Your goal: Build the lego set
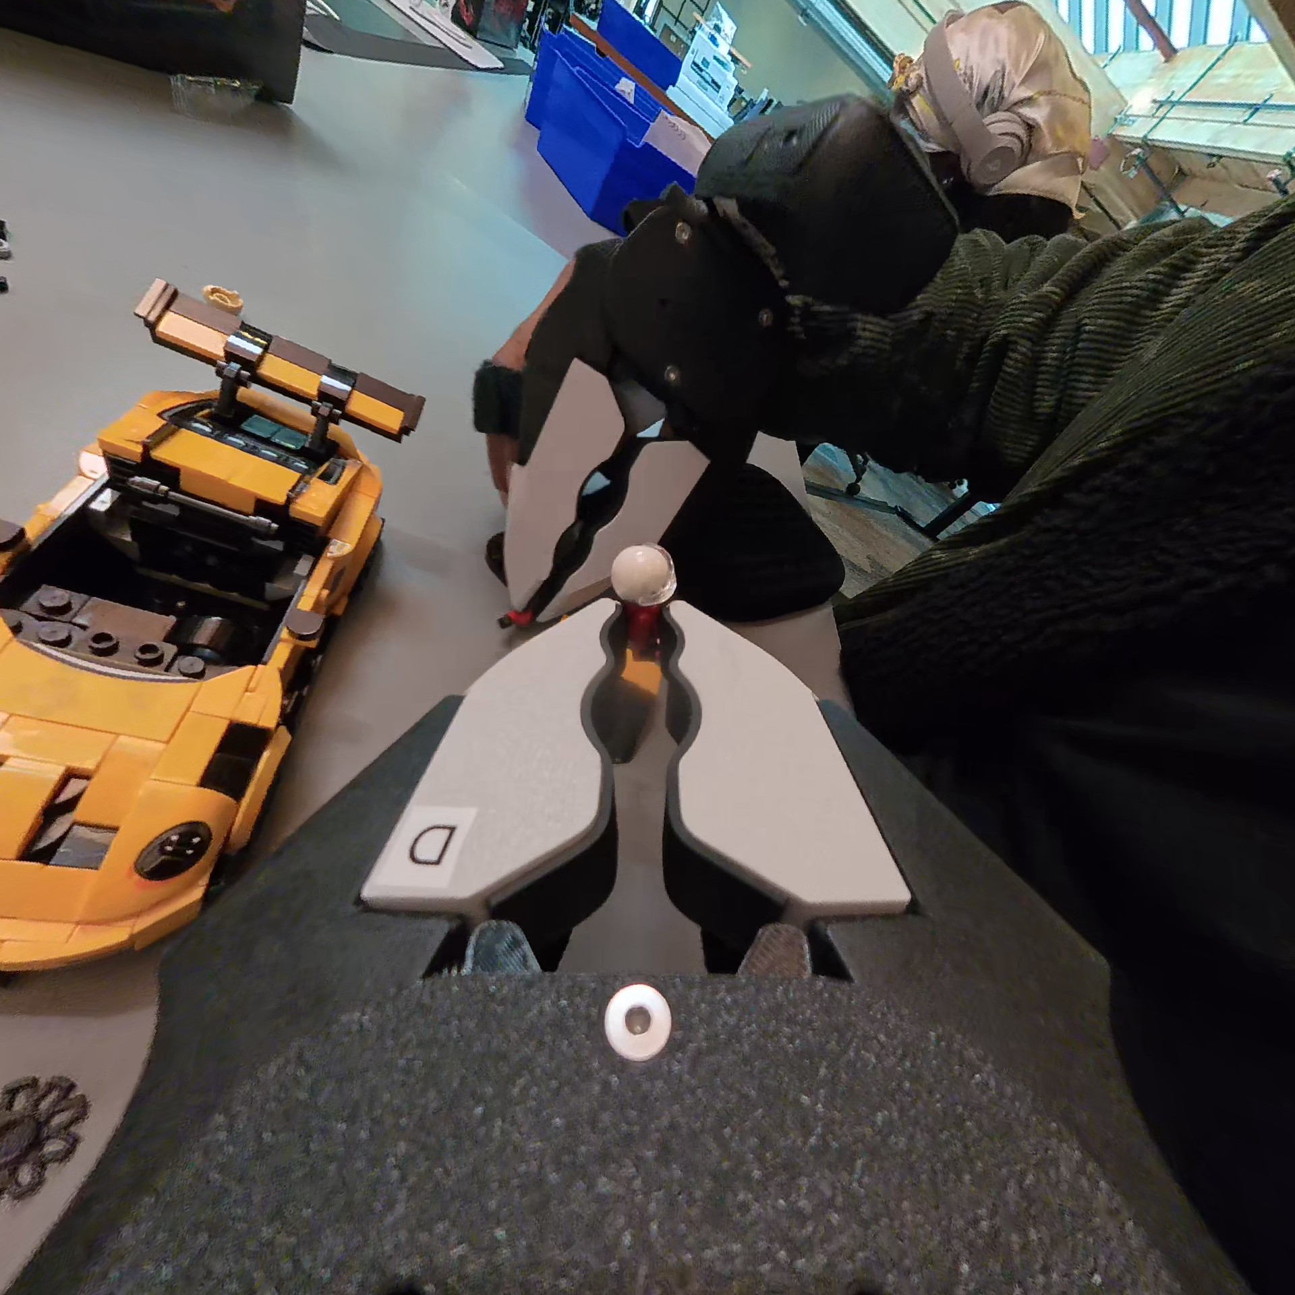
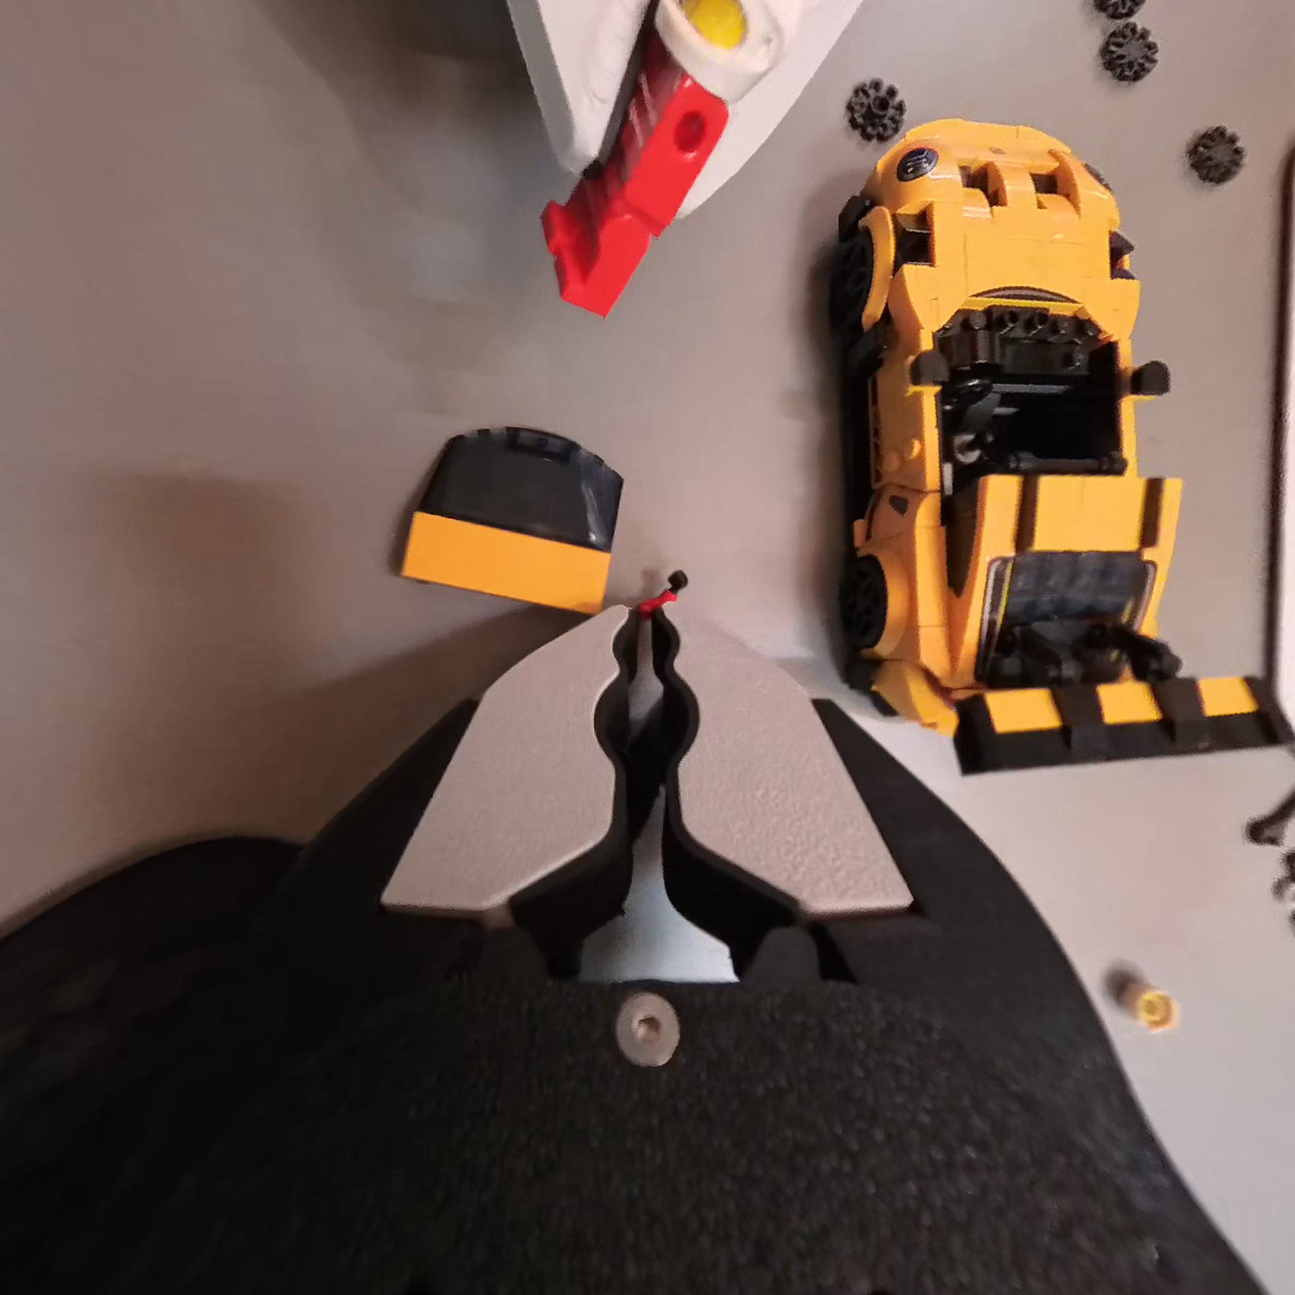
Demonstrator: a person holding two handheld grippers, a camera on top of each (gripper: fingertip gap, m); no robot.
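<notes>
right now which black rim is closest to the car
The rim beside the car's front corner, nearly touching it; the others lie farther off, toward the top right of the right wrist view.

A: How many cars stand on the desk (image 2: 210,280)?
B: One yellow car (image 2: 995,434), to the right of the right tool (image 2: 650,617).
A: And loose roof pieces?
B: One, a dark canopy with a yellow edge (image 2: 511,518), just ahead of that tool on its left.
A: Figures?
B: One minifigure (image 1: 641,603), red-bodied with a white helmet, between the fingers of the left tool (image 1: 639,617).
A: Black wheel hubs?
B: Four show in the right wrist view, ahead and to the right: (image 2: 874,110), (image 2: 1128,50), (image 2: 1216,154), and one cut by the top edge (image 2: 1115,5).
A: Tools?
B: Two.
</notes>
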